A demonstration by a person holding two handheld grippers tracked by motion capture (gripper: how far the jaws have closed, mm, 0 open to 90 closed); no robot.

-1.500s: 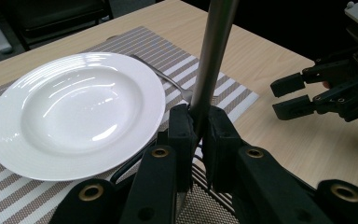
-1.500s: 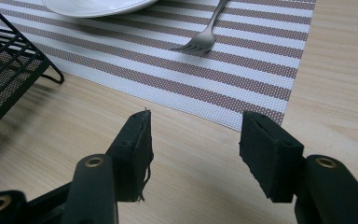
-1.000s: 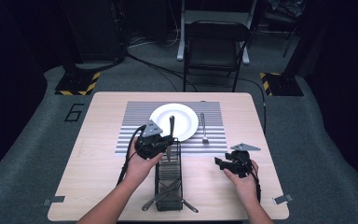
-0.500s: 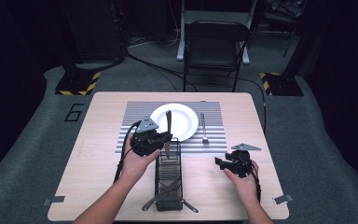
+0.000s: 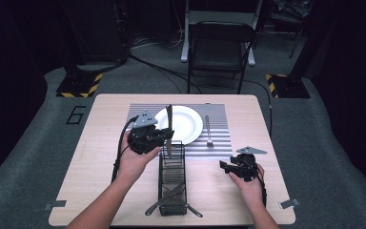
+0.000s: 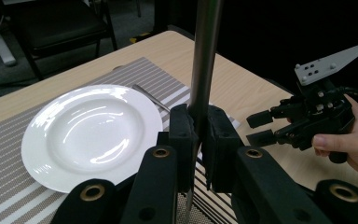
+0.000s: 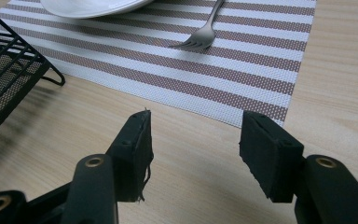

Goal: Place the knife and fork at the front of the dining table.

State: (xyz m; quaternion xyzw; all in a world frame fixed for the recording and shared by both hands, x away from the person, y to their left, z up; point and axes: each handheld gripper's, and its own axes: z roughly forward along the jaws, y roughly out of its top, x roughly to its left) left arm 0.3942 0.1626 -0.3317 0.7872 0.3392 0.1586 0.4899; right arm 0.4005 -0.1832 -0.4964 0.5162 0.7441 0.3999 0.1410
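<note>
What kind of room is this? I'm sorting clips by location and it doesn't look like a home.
Probably a recording studio or lab: a lone wooden table on grey carpet with dark surroundings, hazard-striped stand bases, and loose floor cables.

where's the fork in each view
High view: the fork lies on the striped placemat, right of the white plate.
Left gripper view: a bit of the fork shows past the plate's far rim.
Right gripper view: the fork lies top centre, tines toward the camera.
Shared landmark: the white plate.
</note>
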